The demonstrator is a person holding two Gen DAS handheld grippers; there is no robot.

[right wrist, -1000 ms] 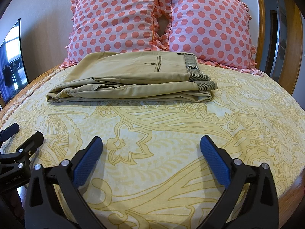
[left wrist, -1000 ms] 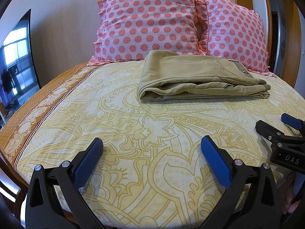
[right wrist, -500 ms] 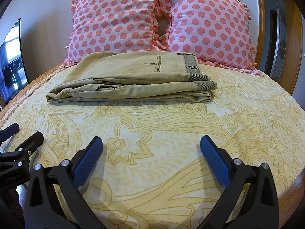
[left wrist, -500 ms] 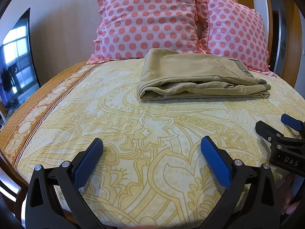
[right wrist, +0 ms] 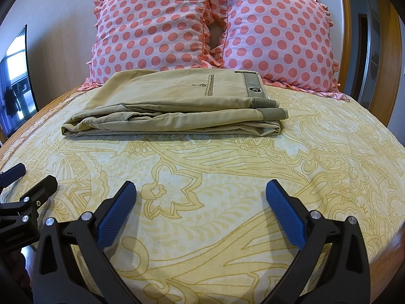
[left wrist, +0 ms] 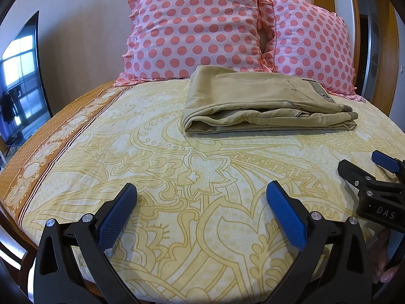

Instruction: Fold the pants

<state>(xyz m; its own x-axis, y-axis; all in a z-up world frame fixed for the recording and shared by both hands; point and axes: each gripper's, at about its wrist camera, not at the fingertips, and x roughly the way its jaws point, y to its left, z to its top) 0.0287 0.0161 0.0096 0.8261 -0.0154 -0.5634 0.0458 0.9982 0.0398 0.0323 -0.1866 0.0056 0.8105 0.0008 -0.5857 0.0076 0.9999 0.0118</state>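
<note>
Left wrist view: I hold the left gripper (left wrist: 201, 196) spread, level over the bedsheet (left wrist: 157, 152); the right gripper (right wrist: 200, 195) is likewise spread, well apart from the folded pants (right wrist: 167, 106).

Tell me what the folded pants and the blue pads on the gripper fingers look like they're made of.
Pants: likely a matte woven cotton-type twill, given the soft creased folds and ribbed waistband; exact fibre unclear. Pads on the right gripper: probably rubber or soft plastic, with a fine moulded grid texture.
</note>
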